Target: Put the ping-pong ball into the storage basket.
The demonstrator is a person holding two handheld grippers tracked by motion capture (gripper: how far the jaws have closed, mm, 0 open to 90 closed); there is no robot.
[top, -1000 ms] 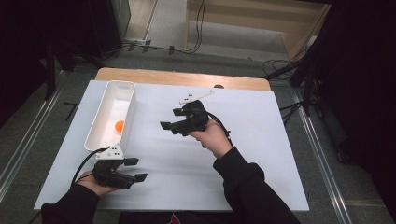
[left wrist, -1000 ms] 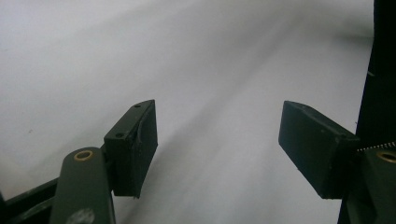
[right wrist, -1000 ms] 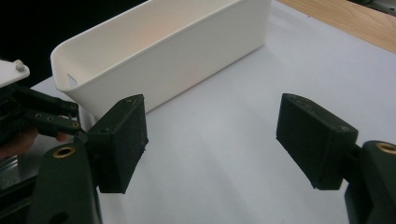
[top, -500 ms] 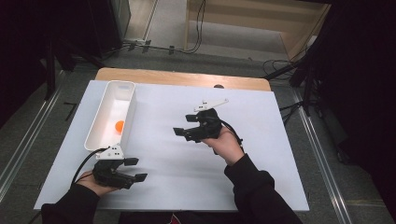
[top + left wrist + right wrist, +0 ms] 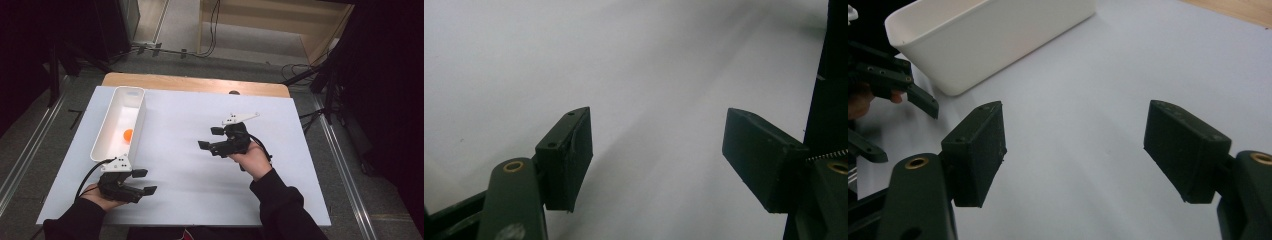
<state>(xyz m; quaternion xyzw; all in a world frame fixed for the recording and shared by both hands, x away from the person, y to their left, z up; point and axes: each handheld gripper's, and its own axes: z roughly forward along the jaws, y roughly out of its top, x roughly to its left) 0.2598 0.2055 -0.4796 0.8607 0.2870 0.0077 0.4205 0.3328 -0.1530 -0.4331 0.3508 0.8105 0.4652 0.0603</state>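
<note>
Two empty claws work over a white bench (image 5: 190,165). Nearest the person, the left claw (image 5: 145,182) rests low at the front edge, jaws spread with nothing between them. Farther out, mid-bench, the right claw (image 5: 211,138) also stands spread and empty, pointing toward the white bin (image 5: 135,125). An orange ball (image 5: 128,134) lies on the bin's floor, by its right wall. Risk, judged from here: the narrow bin leaves little room, so a reaching jaw could strike the rim and shove the bin, or nudge the ball so it rolls away along the floor.
</note>
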